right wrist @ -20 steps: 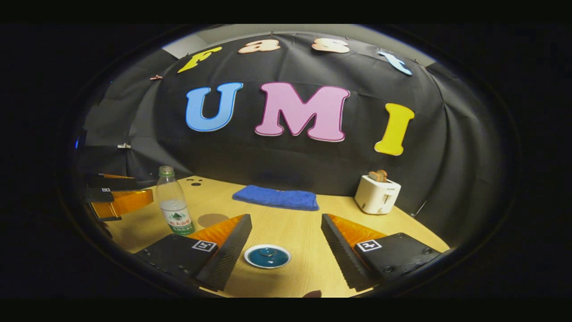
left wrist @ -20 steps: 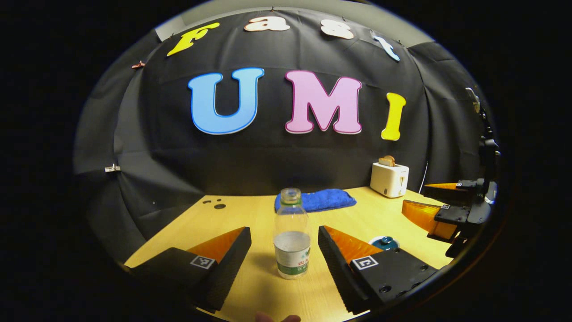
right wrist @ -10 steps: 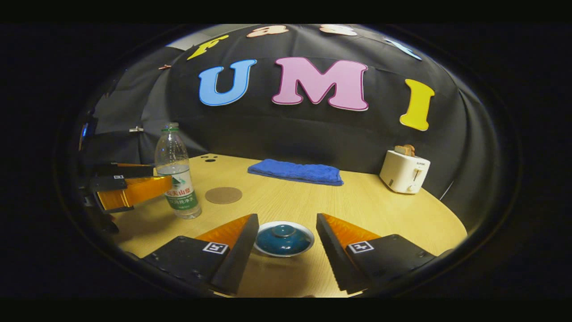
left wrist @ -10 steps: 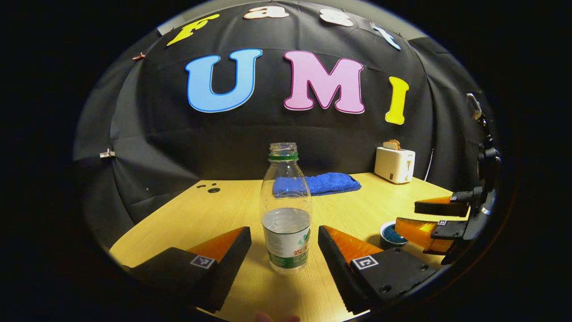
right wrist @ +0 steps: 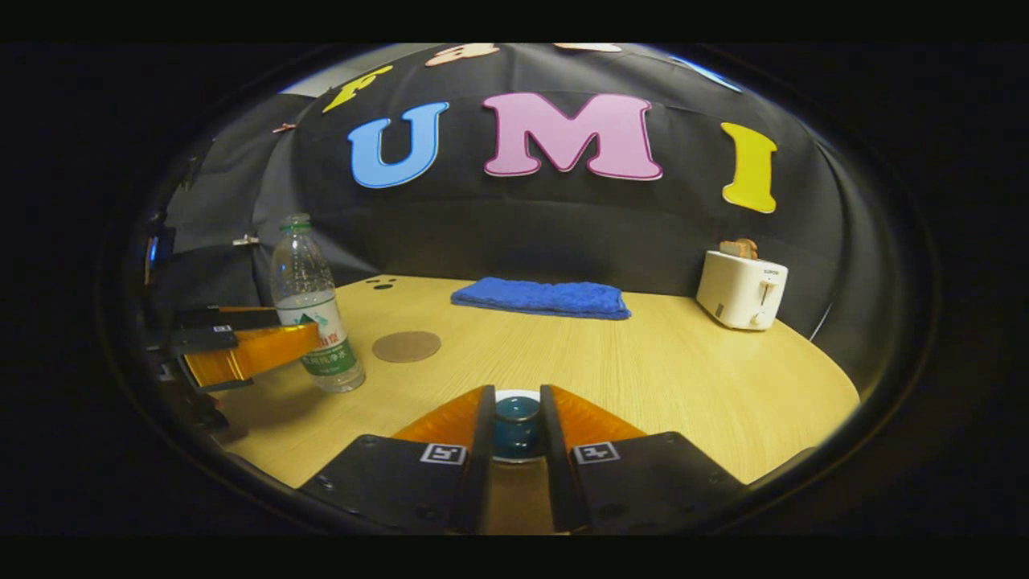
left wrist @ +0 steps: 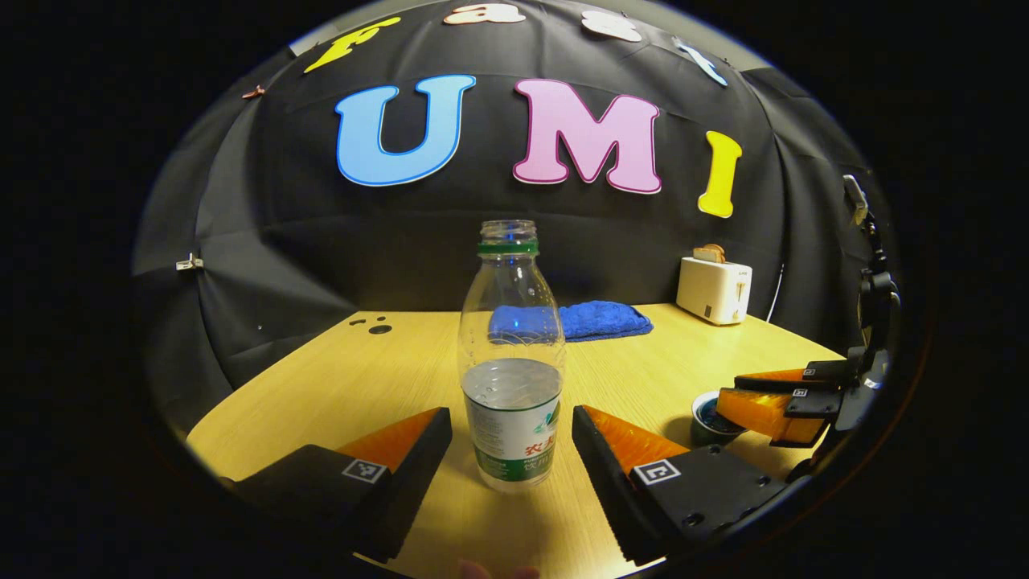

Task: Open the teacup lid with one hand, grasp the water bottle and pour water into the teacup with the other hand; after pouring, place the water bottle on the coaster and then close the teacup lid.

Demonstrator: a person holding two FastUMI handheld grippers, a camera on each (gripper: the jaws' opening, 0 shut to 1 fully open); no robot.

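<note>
The left gripper stands with its fingers wide apart on either side of the uncapped water bottle, which sits upright on the wooden table, neither finger touching it. The right gripper has its fingers drawn close around the knob of the teacup lid; whether they actually pinch it is hard to tell, since they hide most of the teacup. A round coaster lies bare just beside the bottle.

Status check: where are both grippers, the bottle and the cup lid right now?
Right gripper shut on lid, lid on teacup. Left gripper open, straddling upright bottle. Coaster bare, path clear.
</note>
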